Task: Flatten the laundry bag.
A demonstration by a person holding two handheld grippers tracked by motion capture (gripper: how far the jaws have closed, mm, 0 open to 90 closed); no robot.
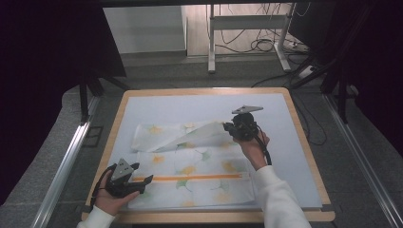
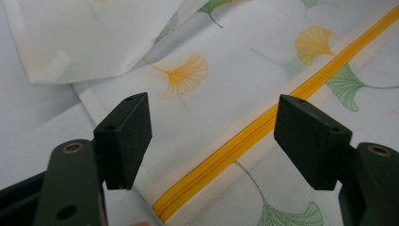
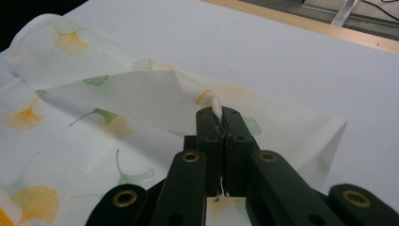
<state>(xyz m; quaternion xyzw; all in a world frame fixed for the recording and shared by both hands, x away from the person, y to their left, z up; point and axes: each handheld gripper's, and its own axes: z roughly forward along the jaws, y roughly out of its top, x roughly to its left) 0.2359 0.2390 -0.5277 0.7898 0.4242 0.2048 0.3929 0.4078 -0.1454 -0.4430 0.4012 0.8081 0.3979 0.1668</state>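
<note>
Jaws of the left gripper stand wide apart with nothing between them, at the near left corner of the fabric cover in the high view; the right gripper is pressed closed on a lifted corner of that cover toward the far right. The cover, white with ginkgo leaves, lies on a pale blue mat over a wood-edged table. Bare mat lies behind the cover and to its right. Beyond the table are grey floor, a white desk frame and cables; dark curtains hang on both sides.

From the left gripper view, the parted pads hover over the cover's yellow zipper, which runs diagonally between them.

From the right gripper view, the closed fingers pinch a bunched fold of cloth, raising a tented flap; open mat stretches beyond to the wooden edge.
</note>
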